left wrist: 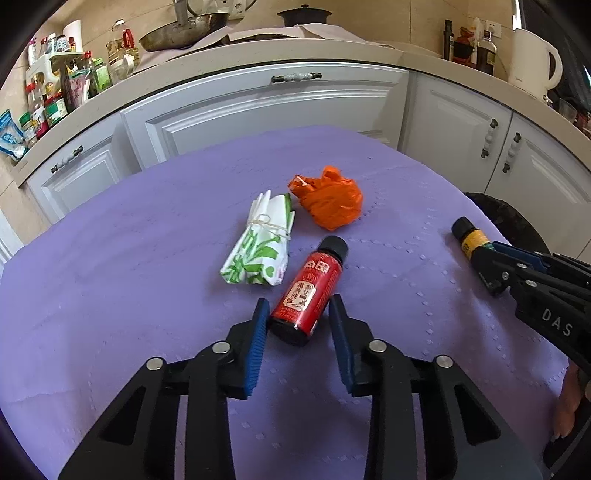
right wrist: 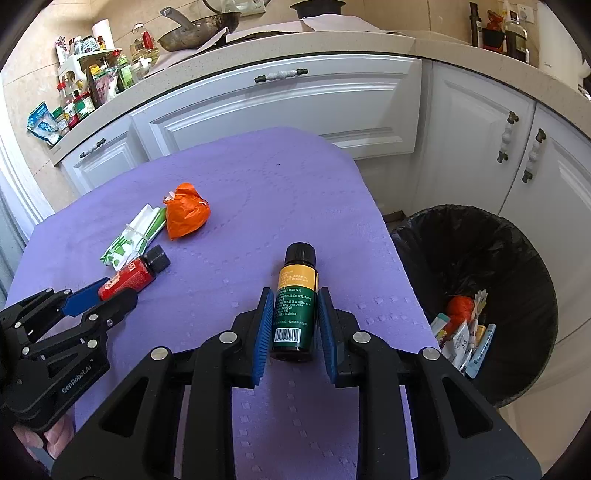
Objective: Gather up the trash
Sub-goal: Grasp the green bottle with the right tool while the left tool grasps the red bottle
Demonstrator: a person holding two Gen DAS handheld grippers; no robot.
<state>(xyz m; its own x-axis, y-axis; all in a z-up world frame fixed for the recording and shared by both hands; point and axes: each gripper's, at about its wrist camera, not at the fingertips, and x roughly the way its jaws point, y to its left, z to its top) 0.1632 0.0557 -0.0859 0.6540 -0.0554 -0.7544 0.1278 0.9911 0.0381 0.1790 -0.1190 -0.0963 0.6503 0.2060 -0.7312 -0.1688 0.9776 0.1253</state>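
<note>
**Two bottles being taken up, bin partly filled**

The right gripper (right wrist: 295, 295) pinches the green bottle (right wrist: 295, 314) at centre frame; the left gripper (left wrist: 298, 308) straddles the red bottle (left wrist: 308, 291) with its fingers spread and a gap on one side. The black bin (right wrist: 517, 251), at right, already holds wrappers. Left on the purple cloth (left wrist: 147, 258): an orange bag (left wrist: 328, 201) and a folded bag (left wrist: 260, 240), upper centre. Nothing blocks the way to the bin.

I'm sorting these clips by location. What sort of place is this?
Most likely a home kitchen. White cabinets run under a stone counter holding a wok, oil bottles and condiment jars, with a kettle at one end. A purple-covered table stands in front, beside a lined trash bin.
</note>
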